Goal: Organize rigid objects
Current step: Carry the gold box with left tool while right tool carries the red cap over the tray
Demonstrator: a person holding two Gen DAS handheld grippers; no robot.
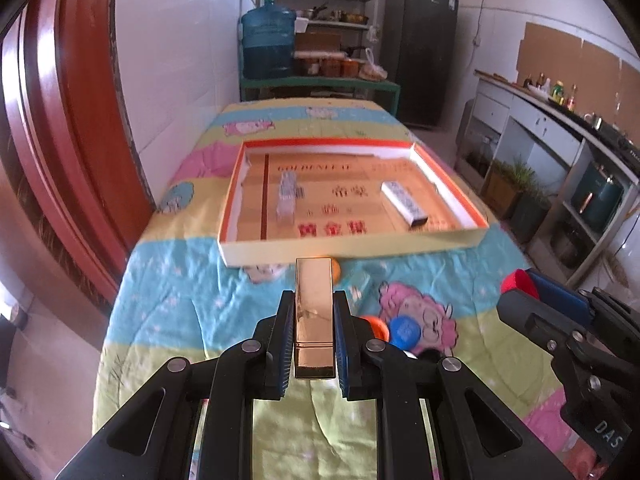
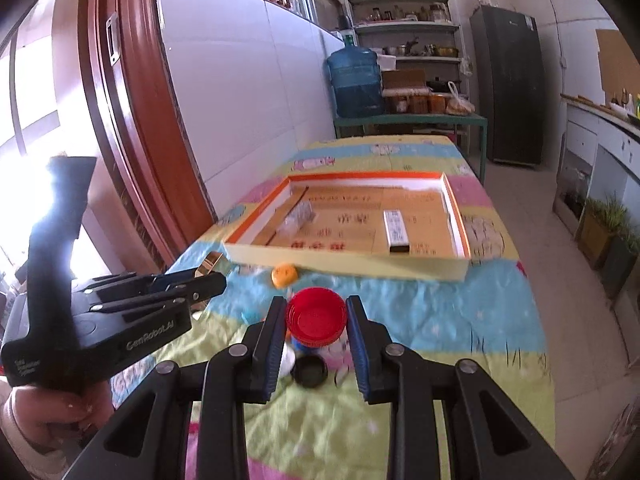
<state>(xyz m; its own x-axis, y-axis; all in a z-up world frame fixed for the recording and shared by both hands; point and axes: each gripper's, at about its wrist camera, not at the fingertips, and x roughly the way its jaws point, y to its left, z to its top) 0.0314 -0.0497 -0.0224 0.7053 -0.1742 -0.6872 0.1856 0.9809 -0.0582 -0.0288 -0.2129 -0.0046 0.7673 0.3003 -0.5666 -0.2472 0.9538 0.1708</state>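
Observation:
My left gripper [image 1: 314, 300] is shut on a shiny gold rectangular bar [image 1: 314, 312], held above the cloth-covered table in front of the shallow cardboard box [image 1: 352, 247]. The box holds a clear plastic case [image 1: 287, 196] and a white remote-like block [image 1: 404, 202]. My right gripper [image 2: 316, 316] is shut on a red round lid [image 2: 316, 317], held above the table. In the right wrist view the left gripper [image 2: 208, 276] shows at the left with the gold bar [image 2: 211, 262]. The box [image 2: 348, 262] lies ahead.
Loose lids lie on the table: an orange one [image 2: 284, 274], a black one [image 2: 309, 371], a blue one [image 1: 404, 332], a white one [image 2: 287, 360]. A red door frame [image 1: 68, 120] and wall run along the left. A water jug [image 1: 267, 42] and shelves stand behind the table.

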